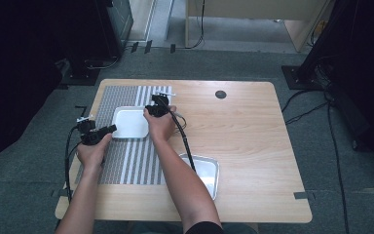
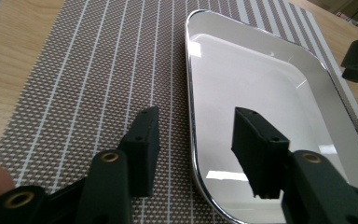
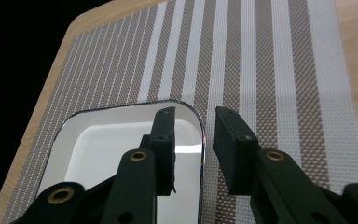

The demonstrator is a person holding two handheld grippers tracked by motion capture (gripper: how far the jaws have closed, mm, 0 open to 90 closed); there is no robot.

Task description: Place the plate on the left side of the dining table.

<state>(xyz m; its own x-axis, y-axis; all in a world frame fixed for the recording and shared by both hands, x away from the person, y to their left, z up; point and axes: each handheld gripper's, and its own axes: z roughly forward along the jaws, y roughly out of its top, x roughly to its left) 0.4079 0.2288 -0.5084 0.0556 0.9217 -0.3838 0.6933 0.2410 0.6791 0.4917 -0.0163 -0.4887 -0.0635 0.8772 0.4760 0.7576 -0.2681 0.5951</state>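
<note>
Steel tray on striped mat; left gripper and right gripper straddle opposite rims, fingers apart, unclamped

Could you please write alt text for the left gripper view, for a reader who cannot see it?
The left hand-held gripper has its two black jaws apart astride the near rim of a shiny metal tray, one inside, one outside. The tray lies on a brown striped placemat on a wooden table.

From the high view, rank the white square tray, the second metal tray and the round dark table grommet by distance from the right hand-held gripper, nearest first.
1. White square tray, right beside the right hand-held gripper, on the striped placemat.
2. Second metal tray, near the table's front edge.
3. Round dark grommet, toward the back; only slightly farther, so nearly a tie.
</note>
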